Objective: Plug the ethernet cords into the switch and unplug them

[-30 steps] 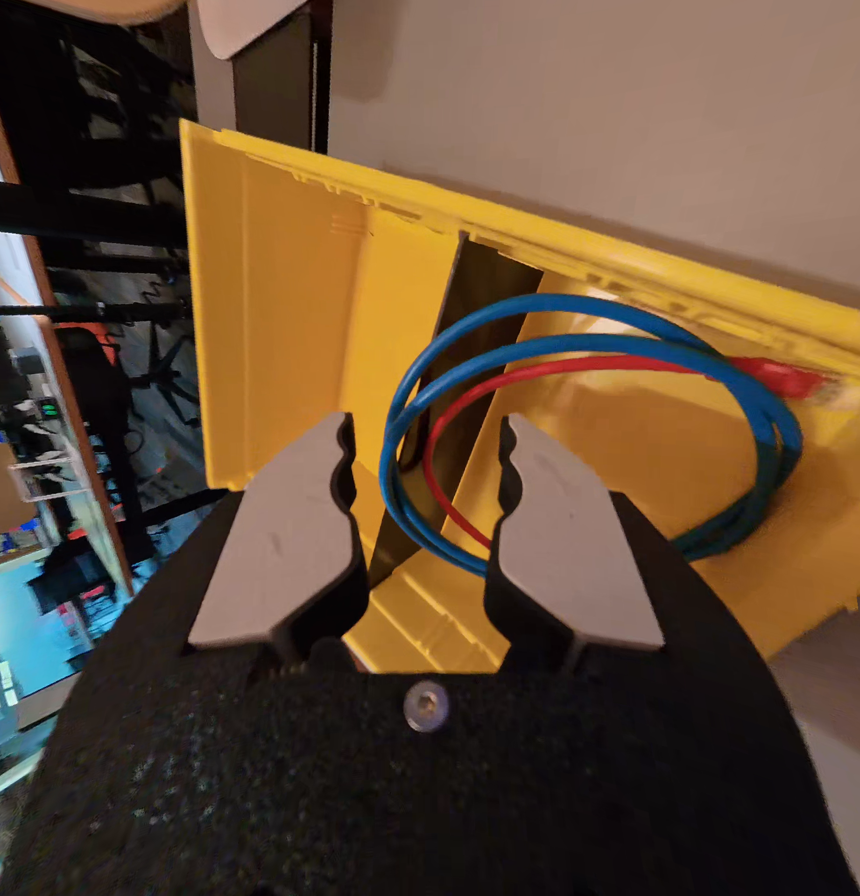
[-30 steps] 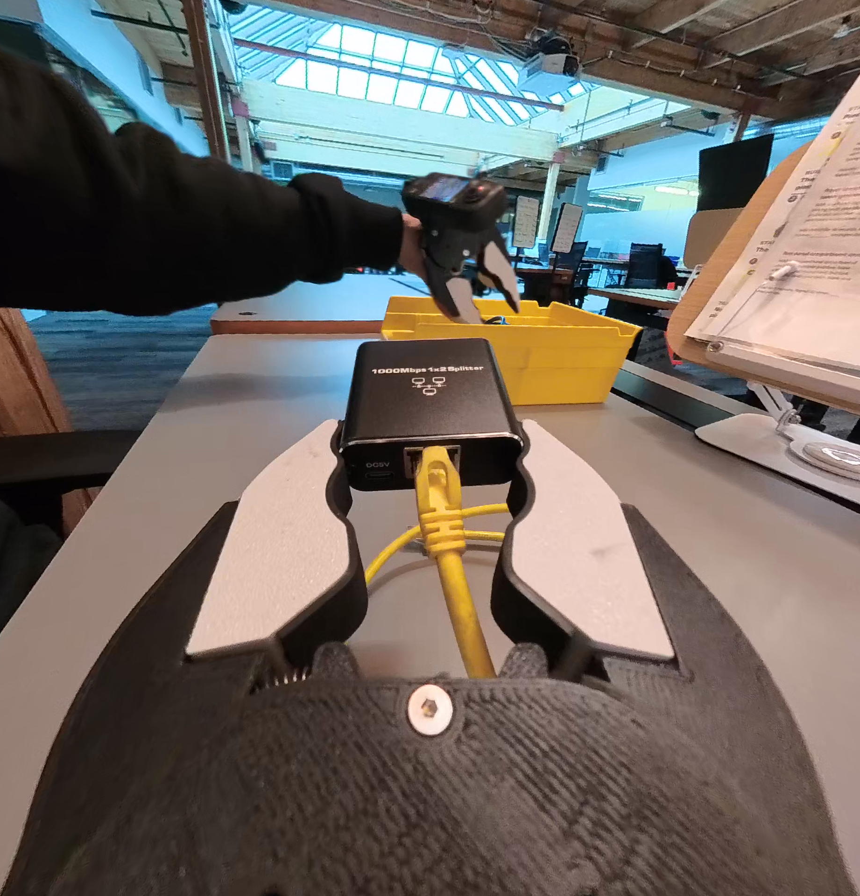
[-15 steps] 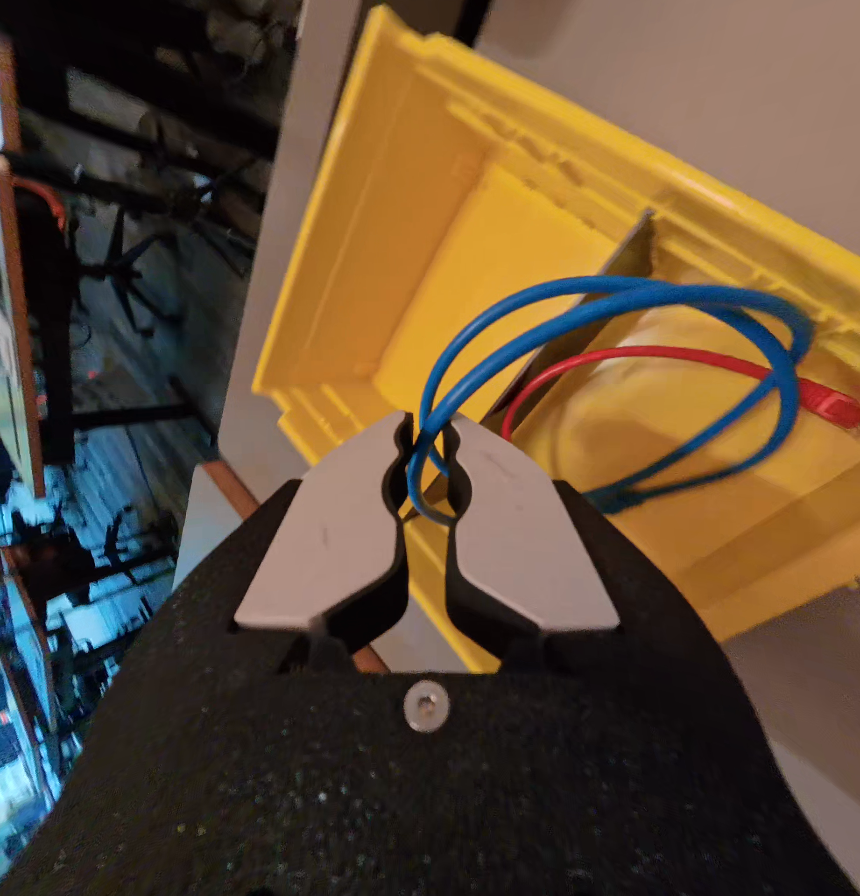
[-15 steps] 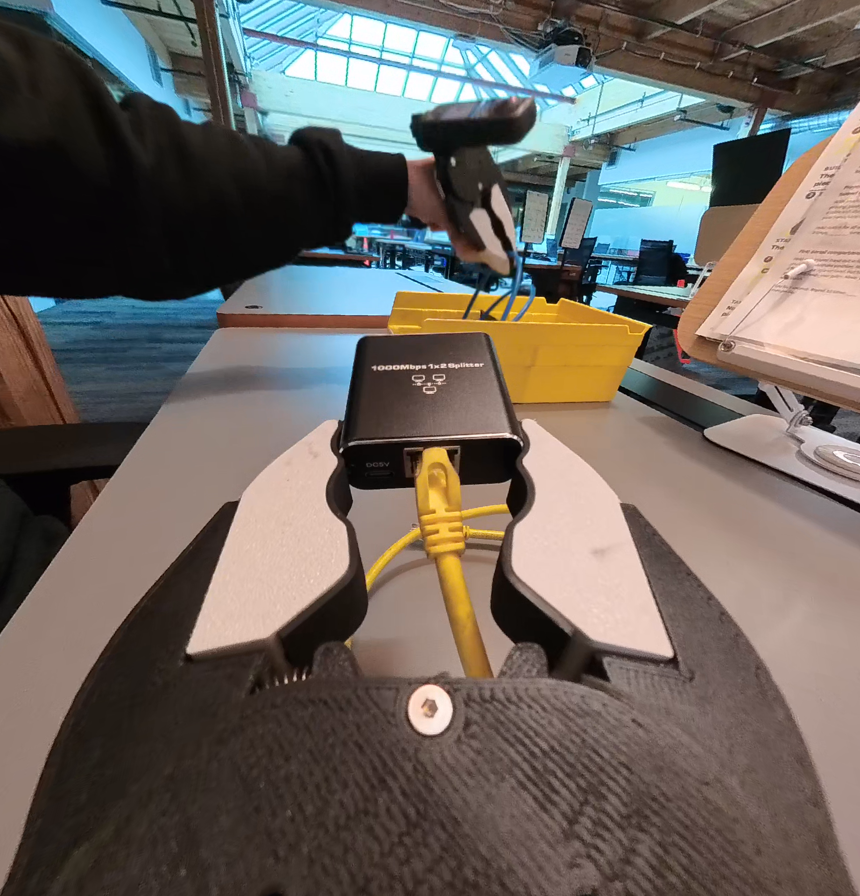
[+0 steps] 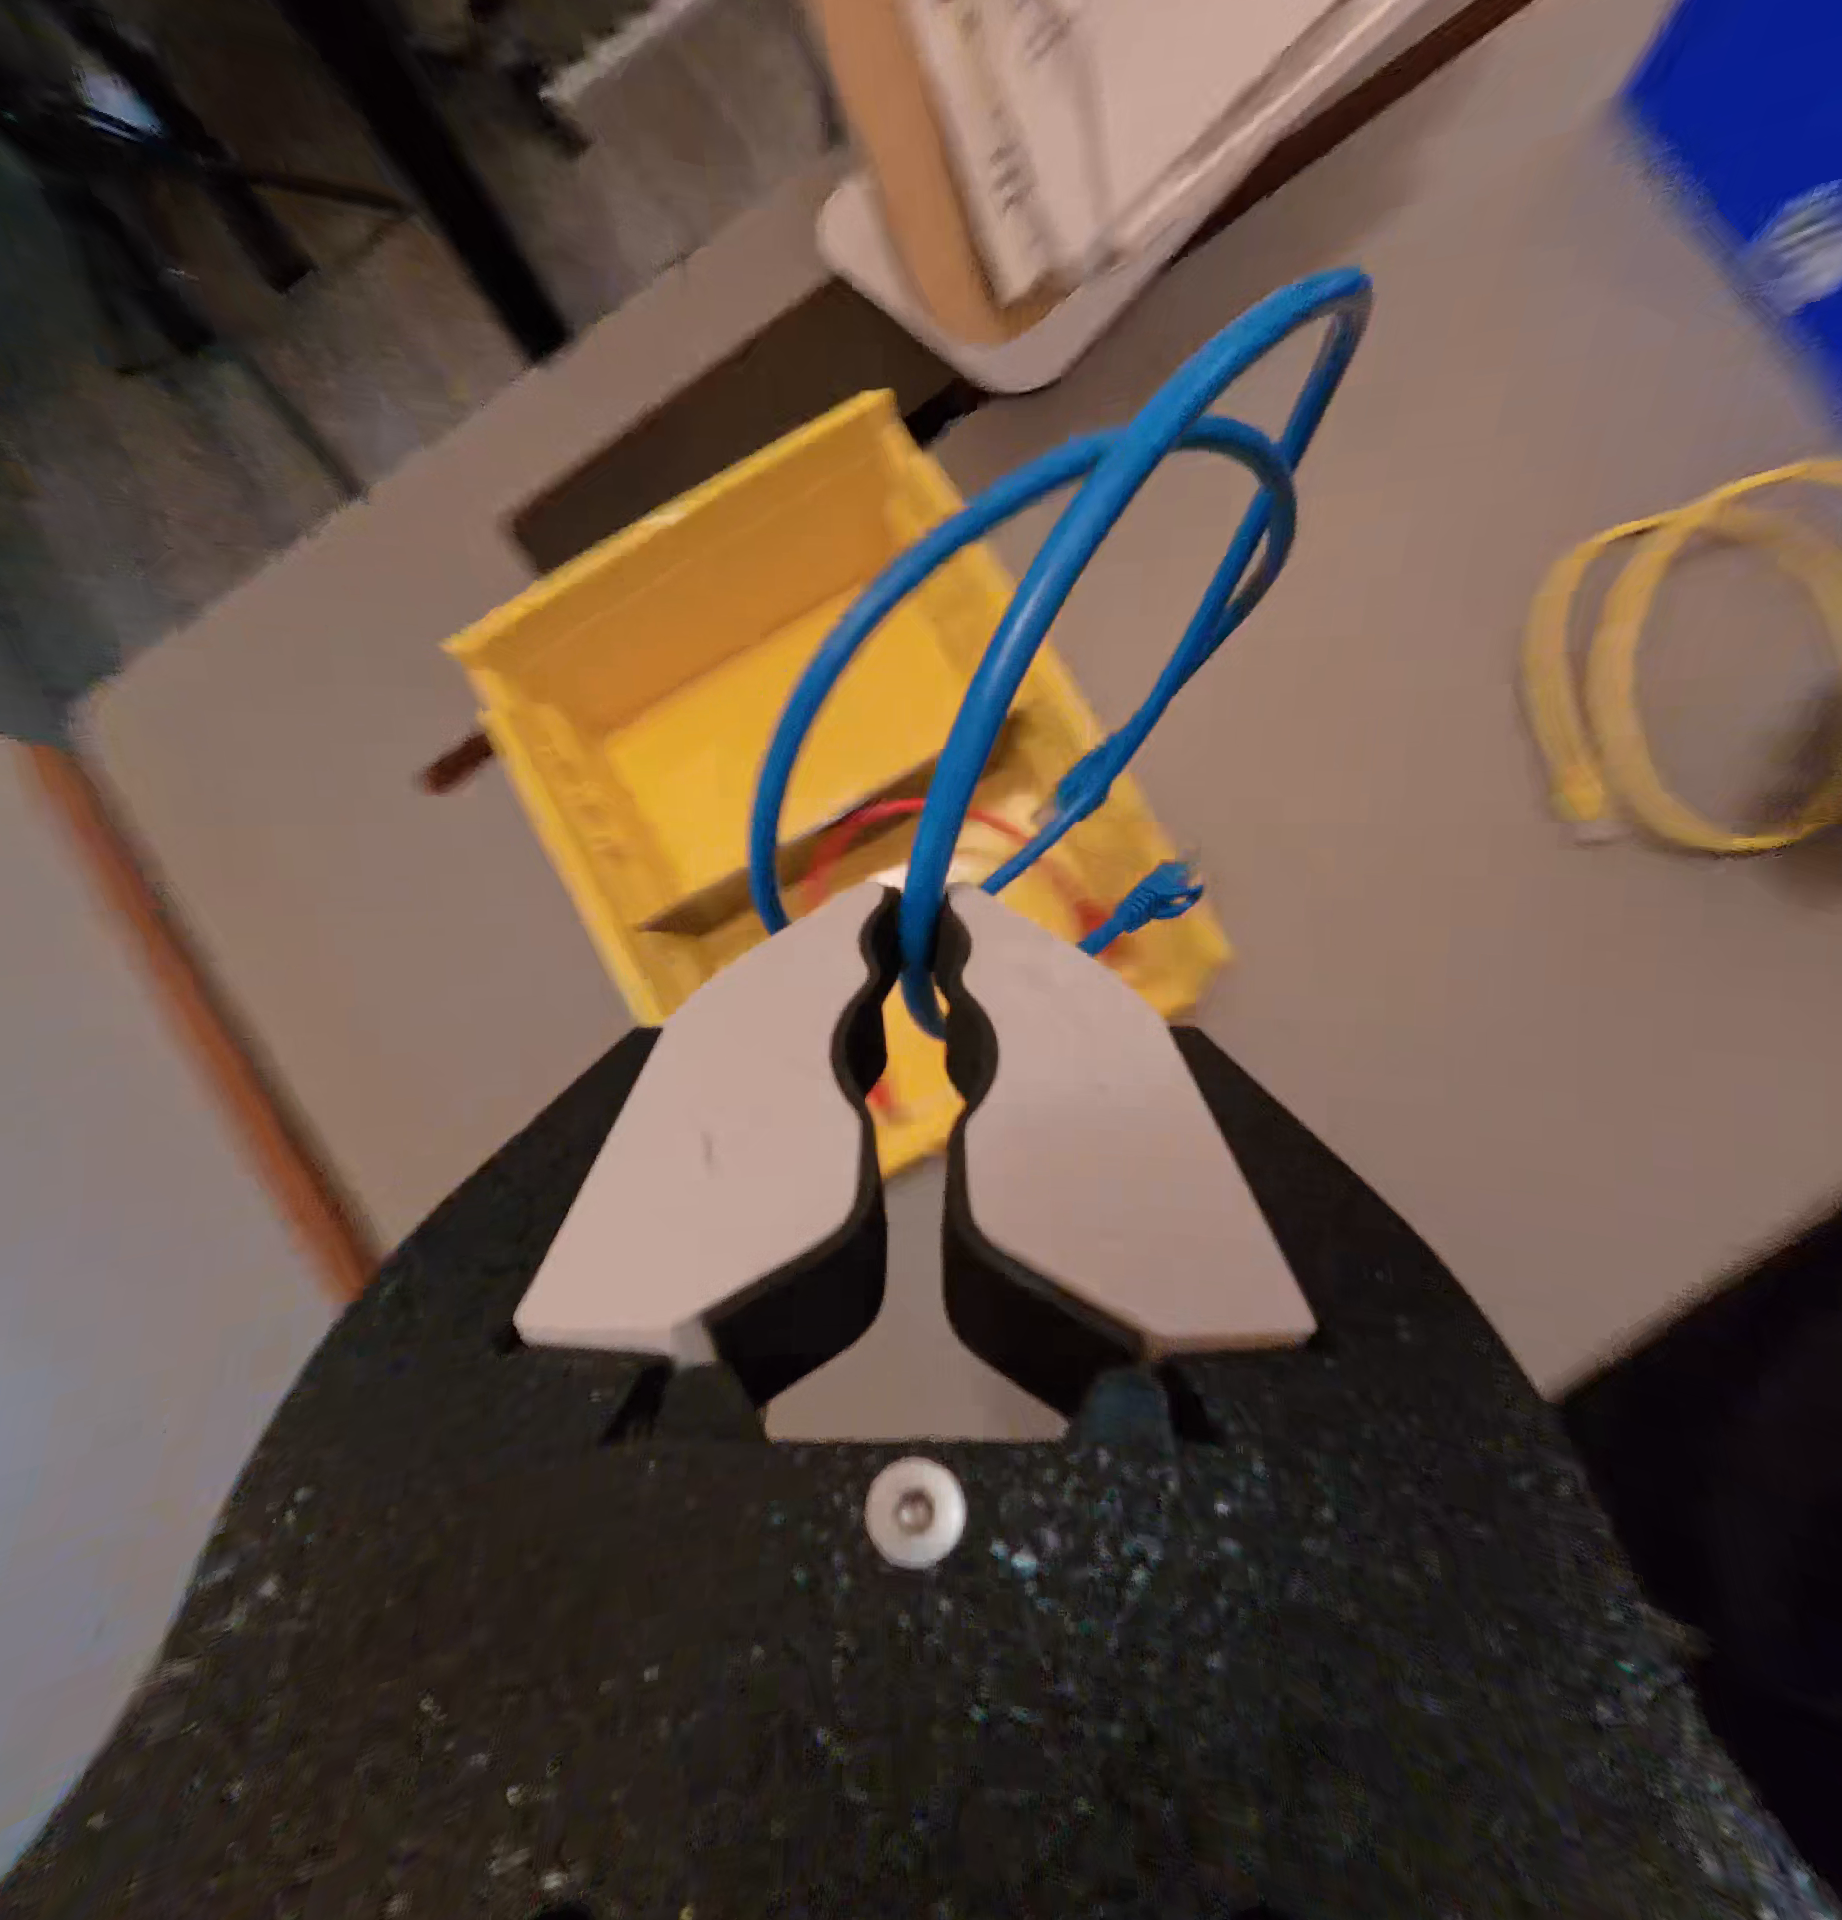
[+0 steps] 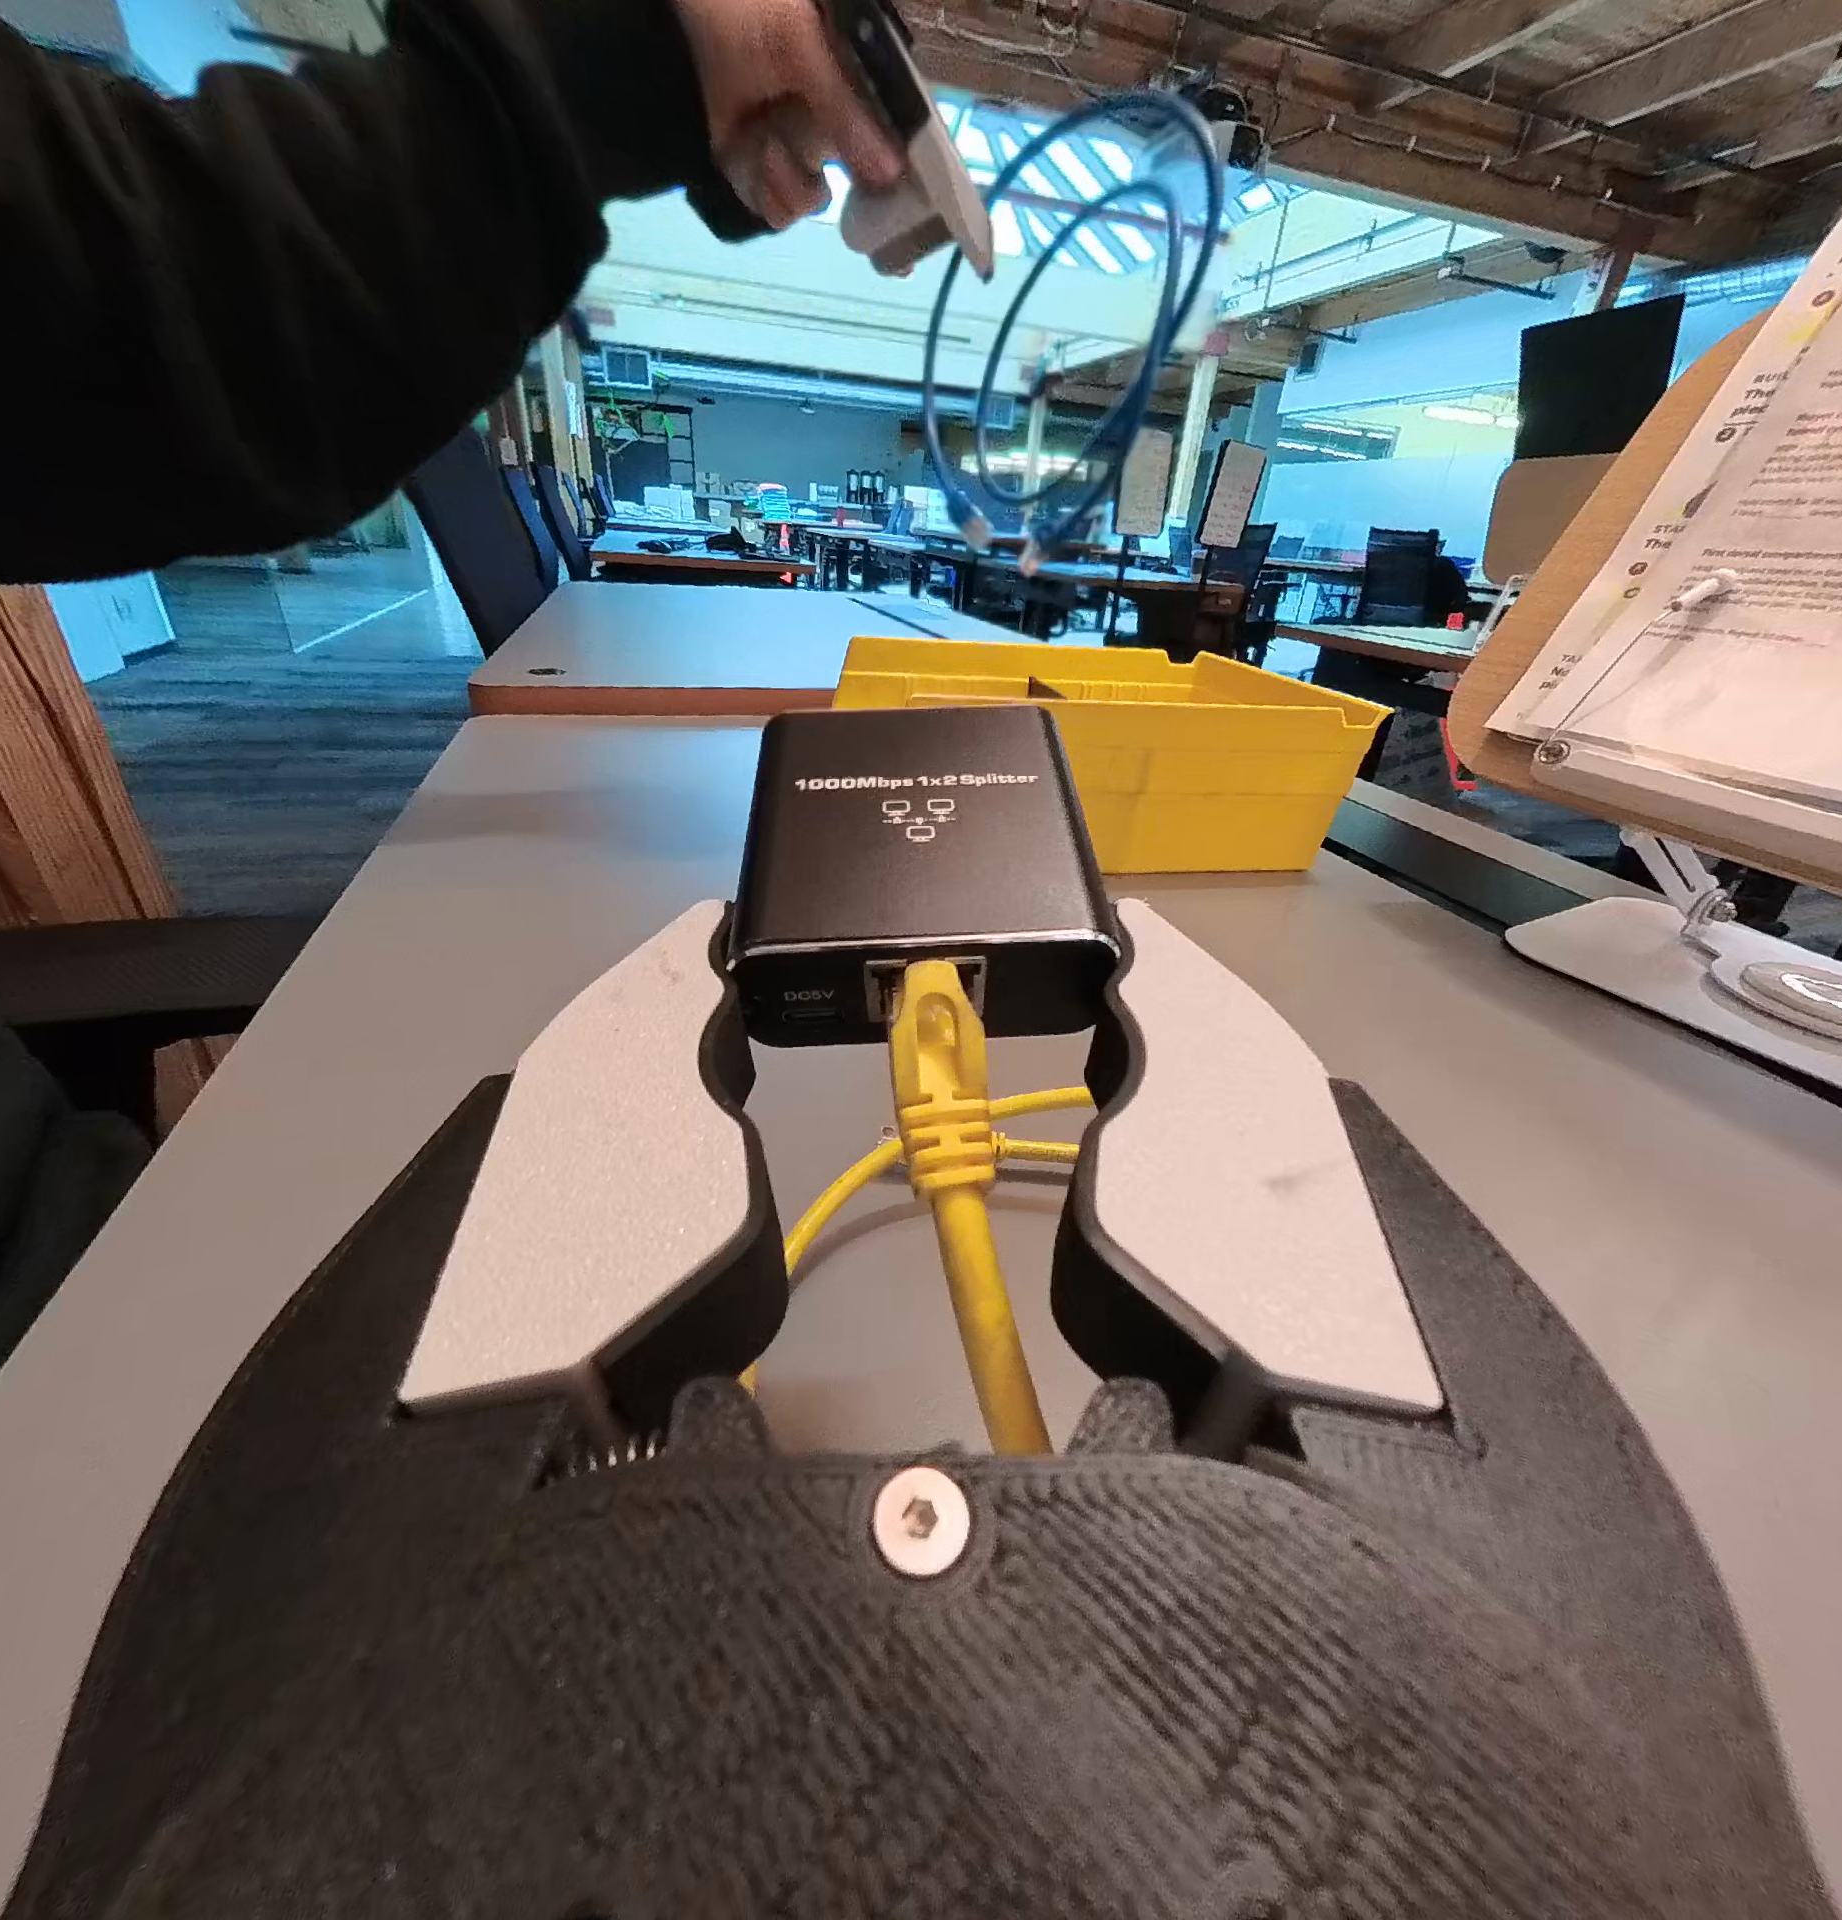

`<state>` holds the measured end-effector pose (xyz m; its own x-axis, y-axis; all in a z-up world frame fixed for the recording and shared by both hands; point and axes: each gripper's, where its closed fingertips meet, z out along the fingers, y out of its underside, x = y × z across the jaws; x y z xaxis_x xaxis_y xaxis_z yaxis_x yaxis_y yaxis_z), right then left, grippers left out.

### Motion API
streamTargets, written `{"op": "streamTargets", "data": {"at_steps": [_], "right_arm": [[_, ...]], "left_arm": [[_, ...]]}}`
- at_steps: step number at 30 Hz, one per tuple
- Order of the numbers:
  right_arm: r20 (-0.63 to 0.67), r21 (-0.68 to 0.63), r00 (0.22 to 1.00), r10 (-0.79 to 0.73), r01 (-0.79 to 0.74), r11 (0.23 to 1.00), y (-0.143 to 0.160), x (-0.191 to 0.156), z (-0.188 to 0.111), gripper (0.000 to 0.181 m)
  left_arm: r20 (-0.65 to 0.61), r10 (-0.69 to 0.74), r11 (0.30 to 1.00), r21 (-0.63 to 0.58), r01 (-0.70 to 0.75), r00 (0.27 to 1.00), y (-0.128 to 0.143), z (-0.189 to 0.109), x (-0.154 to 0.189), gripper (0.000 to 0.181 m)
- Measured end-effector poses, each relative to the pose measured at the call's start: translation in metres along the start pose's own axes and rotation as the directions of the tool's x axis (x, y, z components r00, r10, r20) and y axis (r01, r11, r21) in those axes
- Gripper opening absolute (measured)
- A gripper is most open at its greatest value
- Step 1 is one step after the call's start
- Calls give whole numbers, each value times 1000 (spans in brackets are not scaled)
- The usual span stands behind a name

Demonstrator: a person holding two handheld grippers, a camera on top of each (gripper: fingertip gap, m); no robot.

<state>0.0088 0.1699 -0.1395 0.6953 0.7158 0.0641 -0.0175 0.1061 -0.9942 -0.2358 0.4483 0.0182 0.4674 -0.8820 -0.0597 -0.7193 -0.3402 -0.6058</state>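
Observation:
My right gripper [image 6: 922,925] is shut on the sides of a black switch [image 6: 917,831] that lies on the grey table. A yellow ethernet cord [image 6: 938,1081] is plugged into the switch's near port and runs back between the fingers; its coil also shows in the left wrist view [image 5: 1577,805]. My left gripper [image 5: 917,914] is shut on a looped blue ethernet cord [image 5: 1010,623] and holds it in the air above the yellow bin [image 5: 543,727]. Both blue plugs hang free. A red cord [image 5: 875,821] lies in the bin. The right wrist view shows the left gripper [image 6: 938,197] high up with the blue cord [image 6: 929,395].
The yellow bin [image 6: 1208,800] stands behind the switch. A document stand [image 6: 1675,582] with papers is at the right, on a white base. A person's black-sleeved arm [image 6: 273,260] crosses the upper left. A blue object [image 5: 1769,156] lies at the table's far corner.
My left gripper shut on the blue cord in the bin and lifted it out, high above the table. The red cord stayed in the bin. My right gripper has not moved.

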Motion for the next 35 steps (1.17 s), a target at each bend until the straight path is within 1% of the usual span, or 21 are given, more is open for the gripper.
{"op": "streamTargets", "data": {"at_steps": [1,3,5,6,9,11,13,15,17,18,20,22,24,26,27,28,30,31,32,33,35], "right_arm": [[-2,5,1000,1,-1,1000,-1,0,-1,63],[1,16,1000,-3,3,1000,-2,0,-2,63],[2,28,1000,-11,11,1000,-3,-1,-3,63],[1,34,1000,-14,13,999,-4,-2,-4,63],[-2,49,1000,-14,14,999,-6,-1,-6,63],[-7,50,1000,-14,15,999,-6,-1,-6,63],[-2,46,1000,-21,21,999,-6,-2,-5,63],[-2,41,1000,-29,29,999,-5,-3,-5,63],[-1,39,1000,-31,31,999,-5,-3,-5,63],[1,40,1000,-31,31,999,-5,-4,-5,63],[7,41,999,-33,33,999,-5,-4,-5,63],[18,39,999,-38,37,999,-5,-6,-5,63],[29,34,999,-44,43,999,-4,-8,-4,63],[44,26,998,-48,46,999,-3,-11,-3,63],[50,25,998,-50,49,999,-3,-11,-3,63],[54,23,997,-50,49,999,-2,-12,-3,63],[63,16,997,-49,48,999,-2,-13,-2,63],[63,13,997,-48,48,999,-1,-13,-2,63],[66,12,997,-48,47,999,-1,-13,-2,62],[69,14,996,-49,49,999,-1,-14,-2,62],[66,20,997,-50,49,999,-2,-13,-2,63]], "left_arm": [[-86,-55,998,-1,56,995,0,-4,16,5],[-220,-155,988,-16,156,963,3,-5,47,4],[-381,-219,976,-73,206,898,18,1,89,4],[-449,-245,969,-87,231,859,25,8,110,5],[-569,-330,942,-140,306,754,62,43,166,5],[-598,-413,903,-172,393,687,87,72,196,5],[-594,-480,864,-195,463,646,113,102,217,5],[-542,-521,839,-180,514,660,133,130,222,5],[-497,-543,816,-119,566,677,140,147,217,5],[-457,-540,817,-82,570,707,142,154,212,6],[-386,-491,846,0,533,781,144,163,202,12],[-339,-397,891,81,447,853,143,165,195,20],[-253,-295,933,131,335,921,146,162,188,42],[-179,-181,962,171,212,967,148,154,184,45],[-131,-121,967,210,147,984,146,149,182,46],[-123,-40,961,265,71,992,140,143,189,44],[-235,148,924,378,-50,961,132,135,229,43],[-319,229,911,402,-87,920,134,134,254,39],[-391,297,909,395,-133,871,141,136,276,37],[-422,344,910,370,-187,839,148,143,289,38],[-434,420,898,324,-297,797,161,159,307,37]]}}
